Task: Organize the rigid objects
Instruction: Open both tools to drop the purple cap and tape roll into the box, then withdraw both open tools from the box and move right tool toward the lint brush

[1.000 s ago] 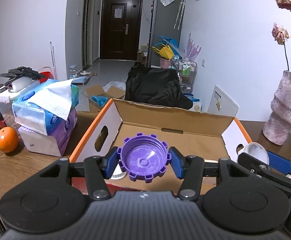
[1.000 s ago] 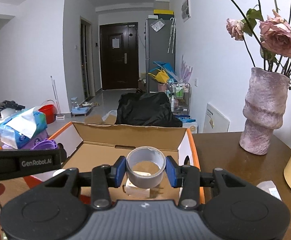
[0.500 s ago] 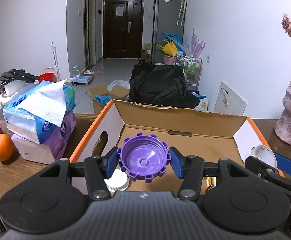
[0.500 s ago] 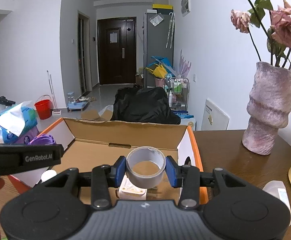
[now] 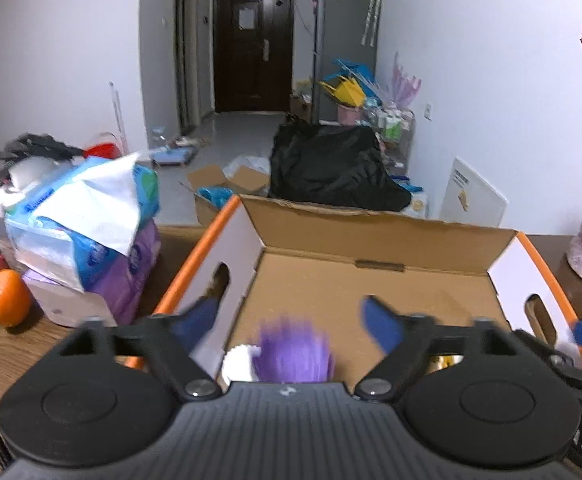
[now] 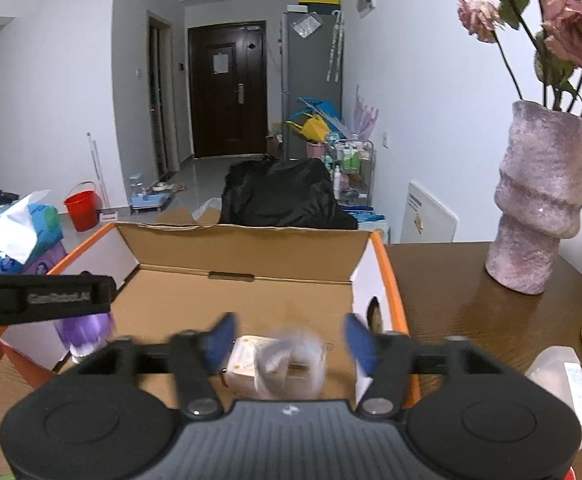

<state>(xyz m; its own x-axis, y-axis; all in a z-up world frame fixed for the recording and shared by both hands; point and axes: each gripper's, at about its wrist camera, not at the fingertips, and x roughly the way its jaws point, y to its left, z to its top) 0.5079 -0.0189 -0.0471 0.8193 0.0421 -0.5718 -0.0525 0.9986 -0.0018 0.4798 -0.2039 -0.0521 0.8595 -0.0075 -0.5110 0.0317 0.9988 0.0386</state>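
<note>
Left gripper (image 5: pixel 293 320): tilted downward, jaws spread wide, just been opening; blue pads clear of the blurred purple shape seen between them.
Right gripper (image 6: pixel 289 338): tilted downward, jaws wide apart, just been opening; pads touch nothing.
Left gripper body in right wrist view: black bar at left edge, beside the right gripper.

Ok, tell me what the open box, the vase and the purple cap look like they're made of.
Box: corrugated cardboard, going by the raw brown inside, folded flaps and die-cut handle holes; outside is white with orange edges, apparently printed. Vase: probably ceramic or stone-like, with a rough, mottled mauve surface and one small glint. Purple cap: likely moulded plastic, but motion blur hides its finish.
</note>
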